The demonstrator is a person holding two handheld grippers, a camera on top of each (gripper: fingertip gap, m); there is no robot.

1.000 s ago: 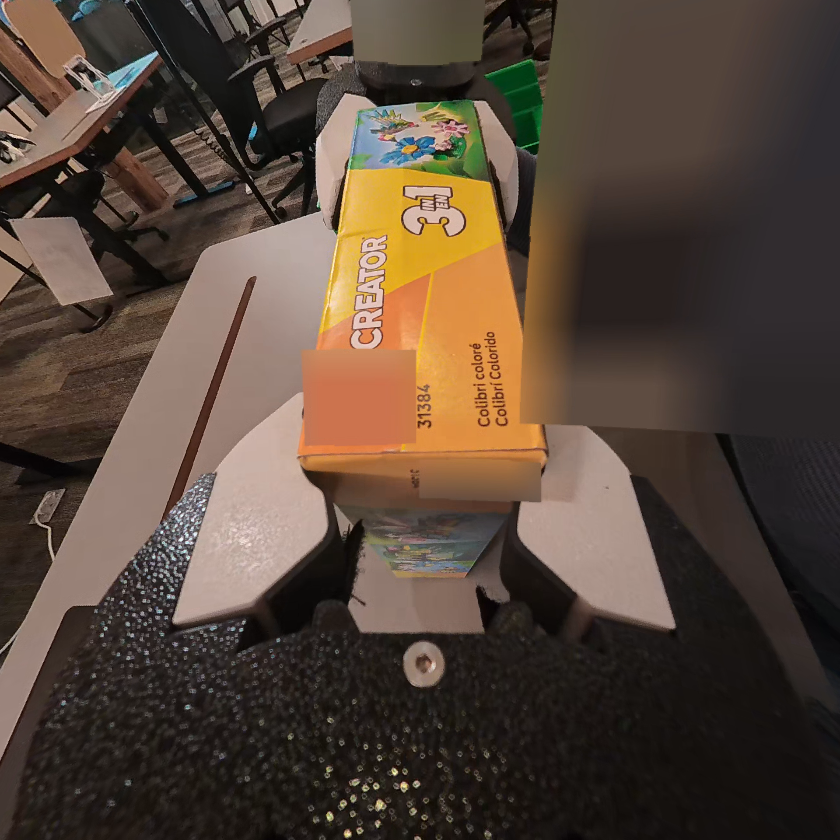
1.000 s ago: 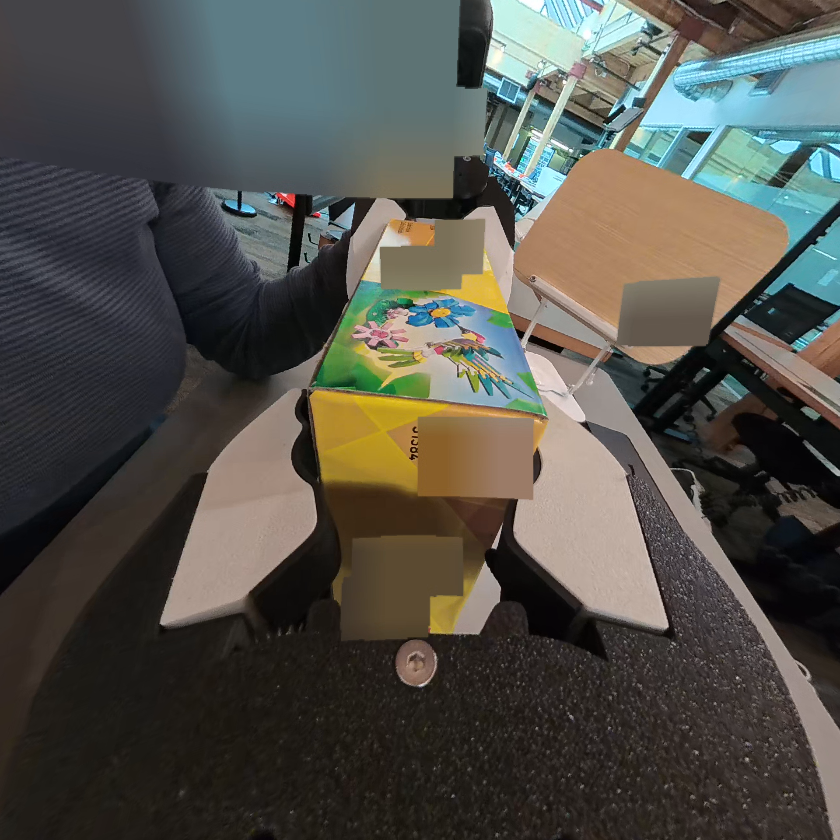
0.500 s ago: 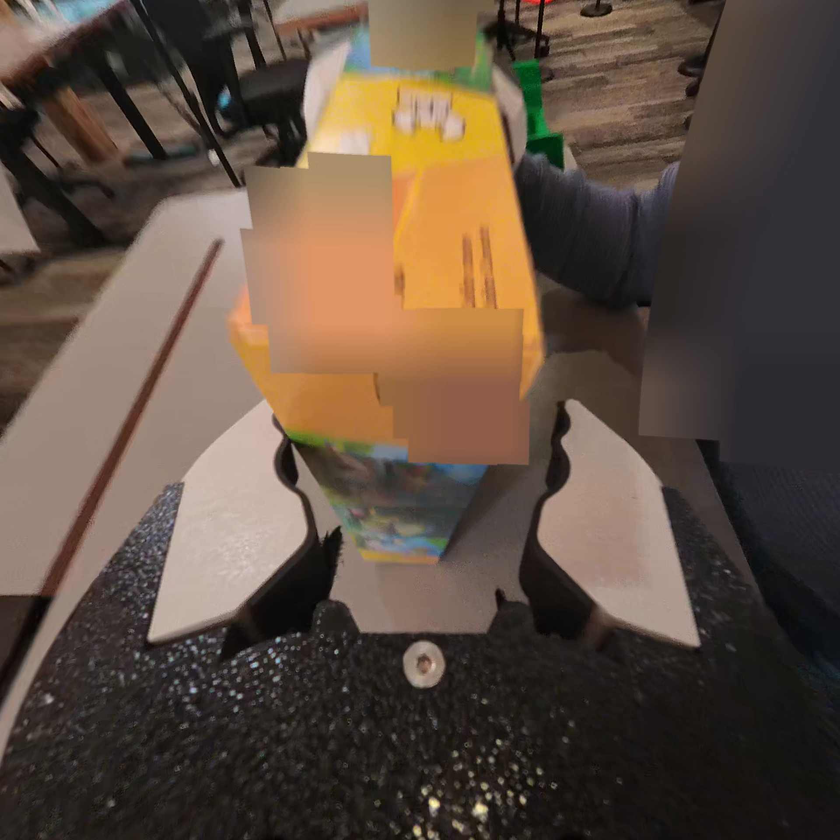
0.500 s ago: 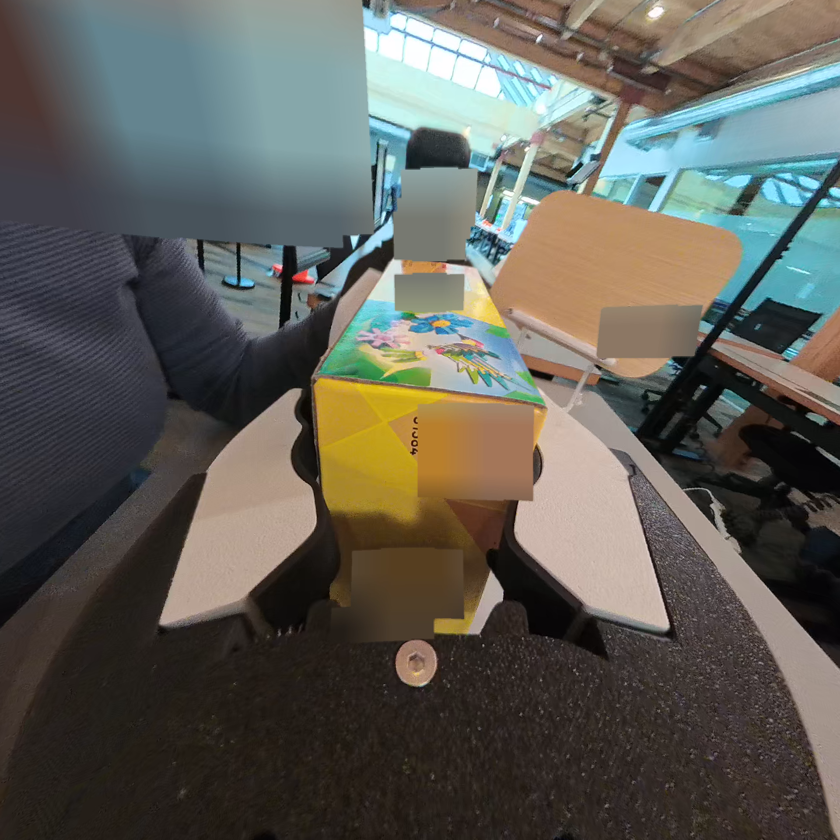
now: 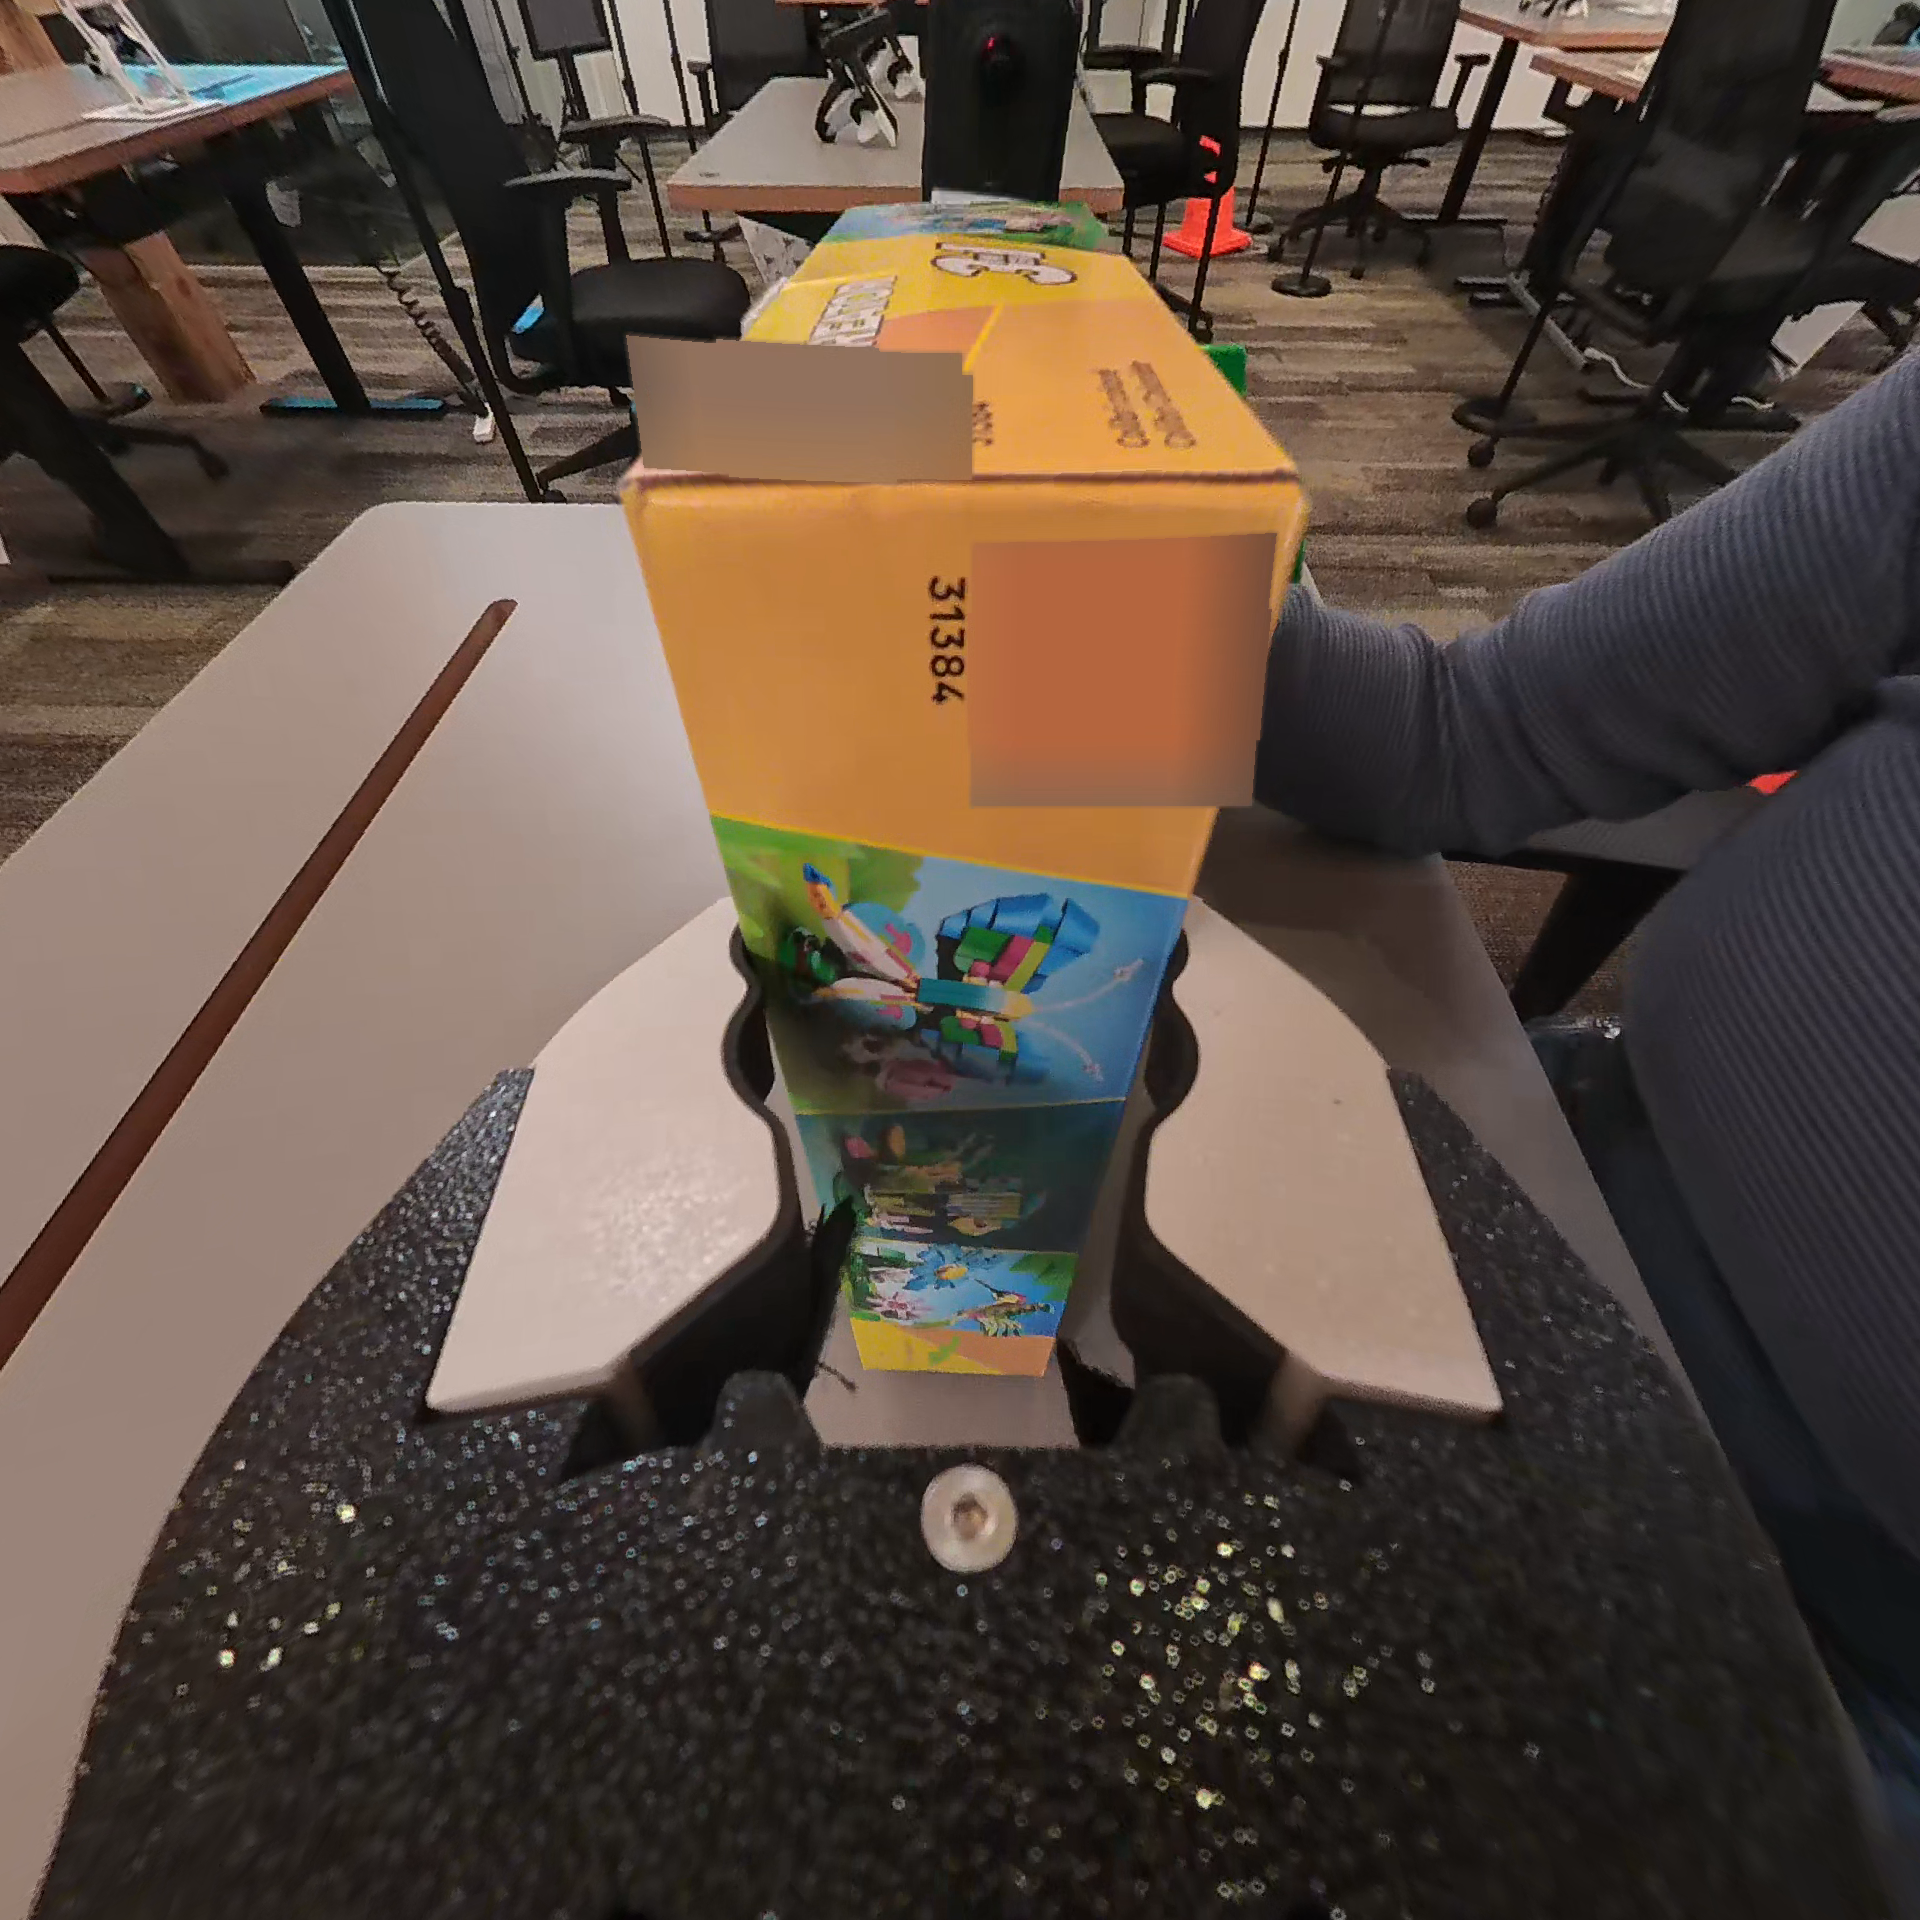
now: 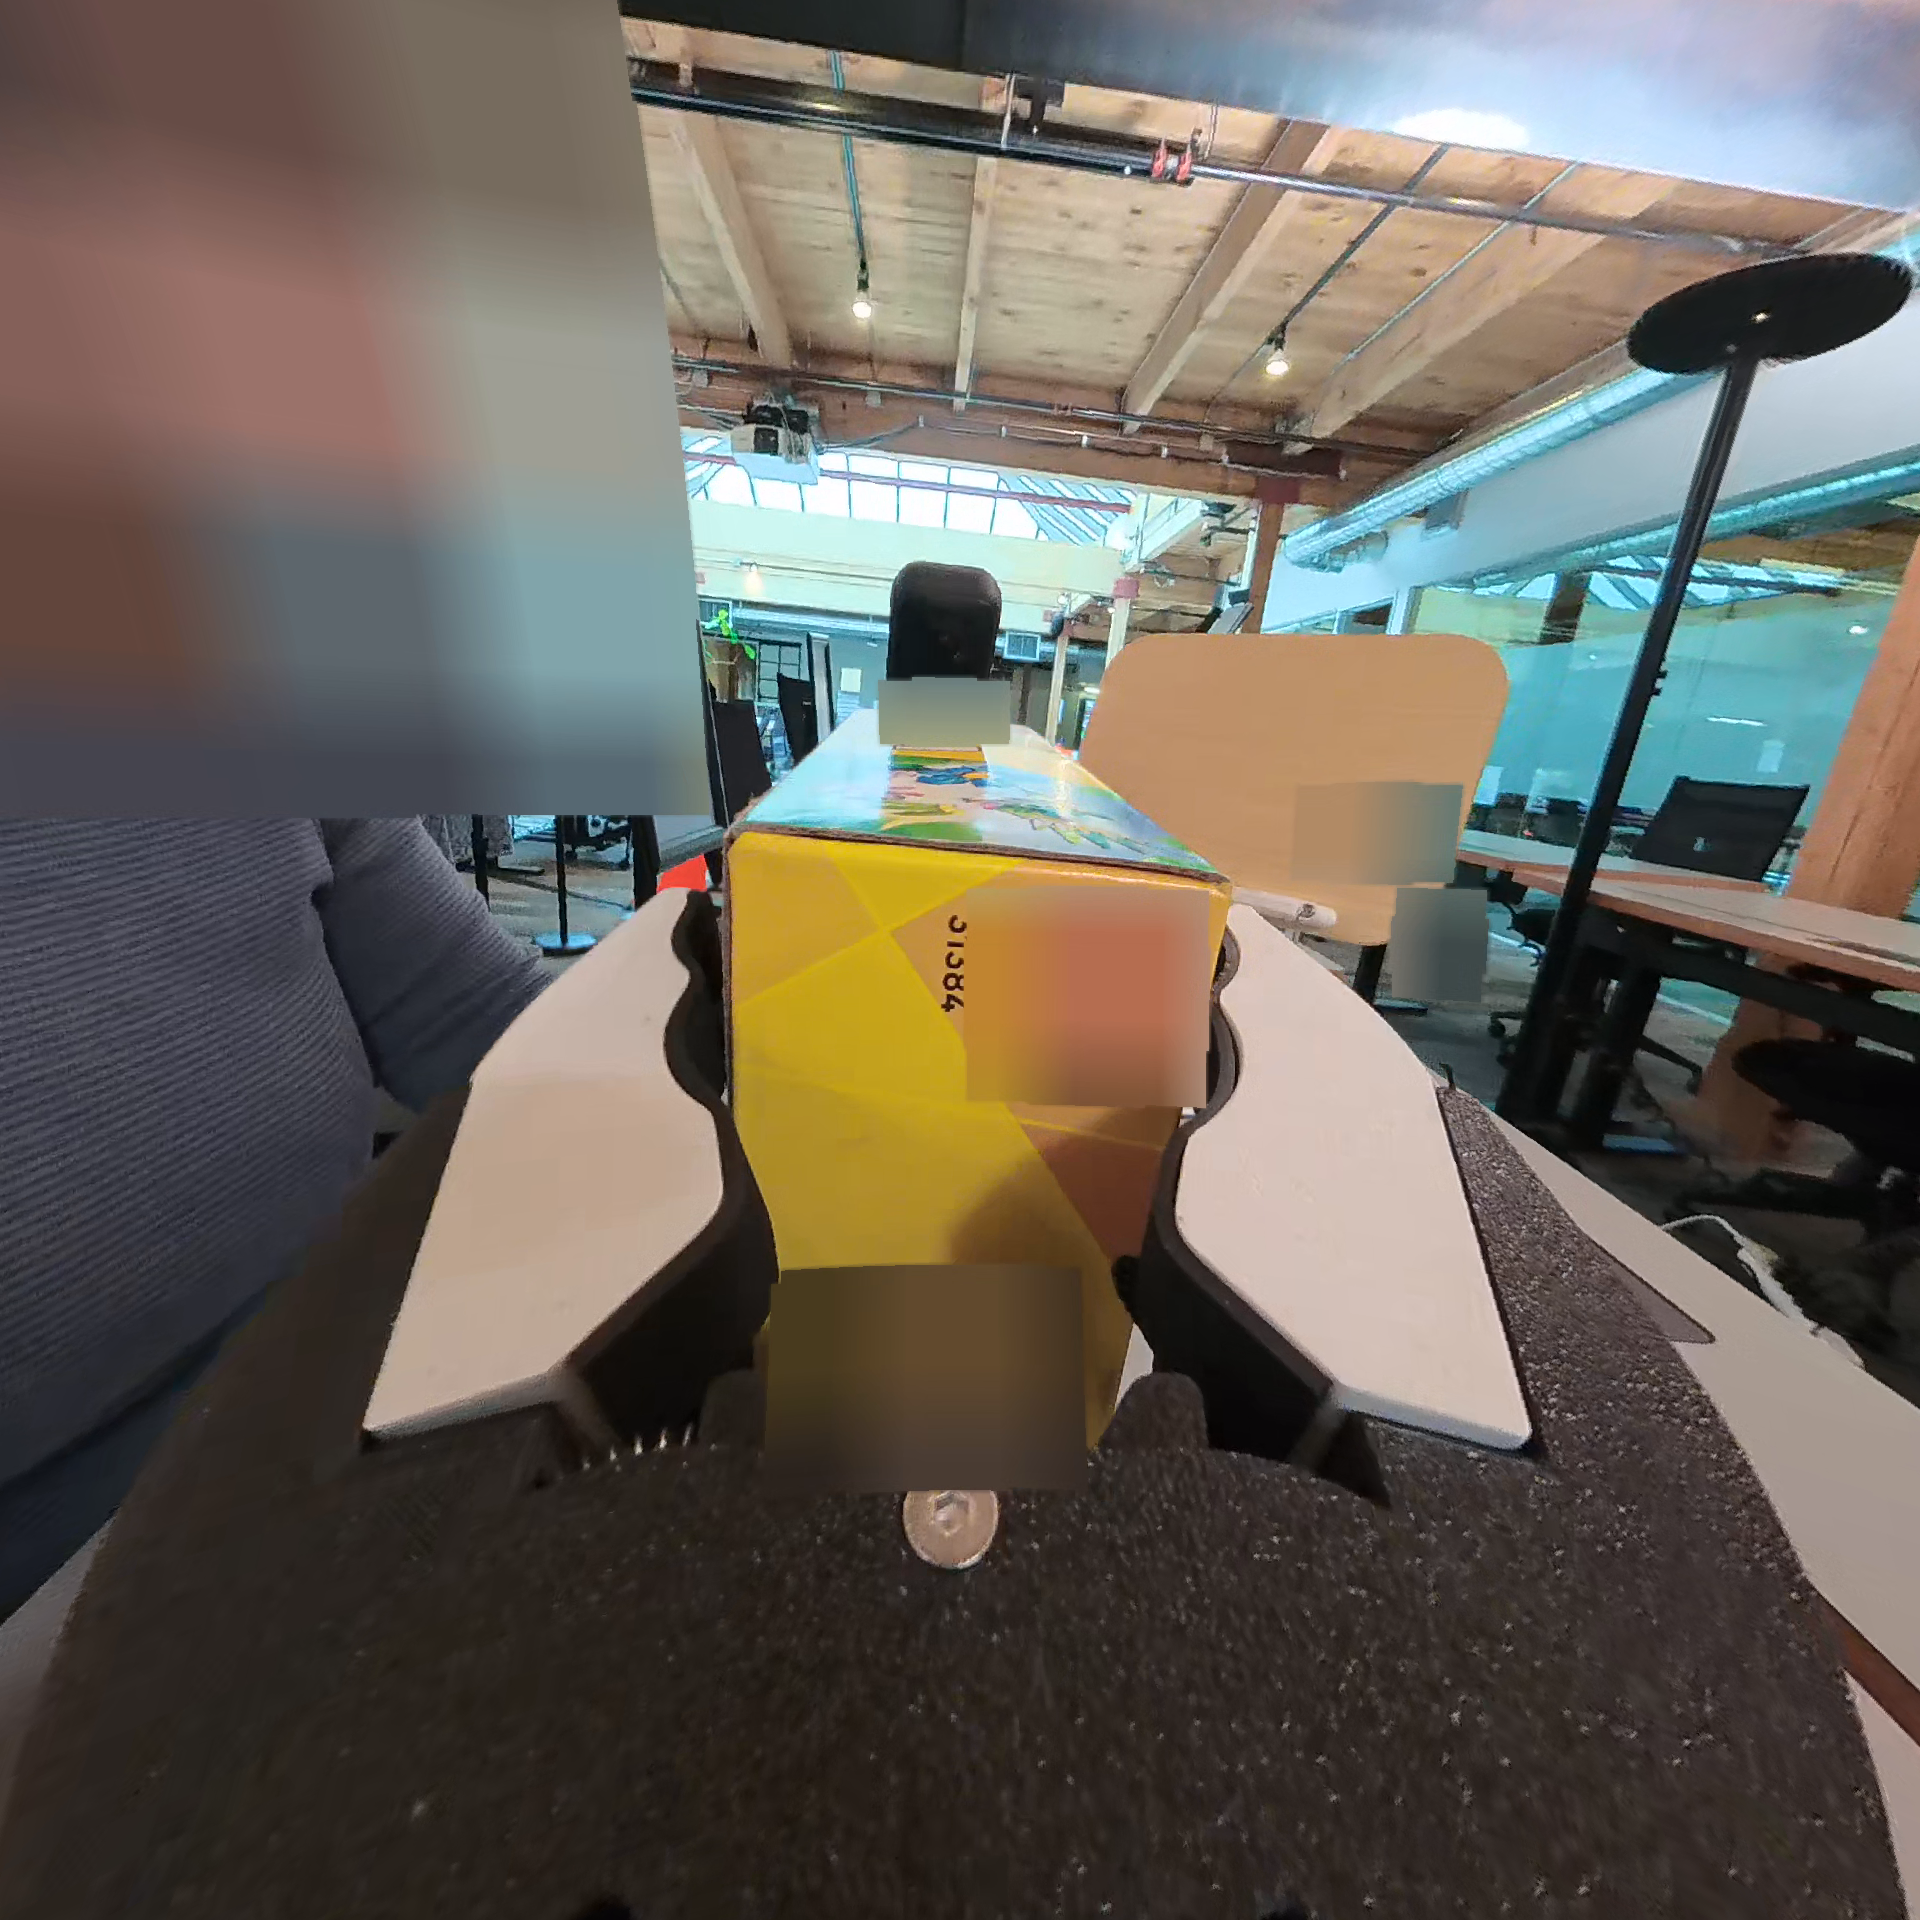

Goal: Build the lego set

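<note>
- The lego box (image 5: 935, 665) is long and mostly yellow, with bright pictures of a bird, a butterfly and flowers on it.
- The box is up in the air above the grey counter (image 5: 499, 831), held at both ends.
- The left claw (image 5: 961, 1039) pinches one end of the box. Its two grey fingers (image 5: 634, 1174) press on the two sides of the box.
- The right claw (image 6: 966, 1049) pinches the other end. Its white fingers (image 6: 582, 1174) press on the yellow sides too.
- In the left wrist view, the box stretches away from the camera, and the black top of the other claw (image 5: 992, 94) shows at the far end.
- In the right wrist view, the box (image 6: 935, 1039) points away and a bit up, toward a wooden ceiling (image 6: 1091, 270).
- A dark brown line (image 5: 270, 935) runs along the counter, left of the box.
- A person's arm in a blue-grey sleeve (image 5: 1590, 686) reaches in from the right, behind the box.
- Black office chairs (image 5: 623, 270) and other desks (image 5: 156, 114) stand on the floor far behind.
- An orange cone (image 5: 1210, 213) sits on the floor far back.
</note>
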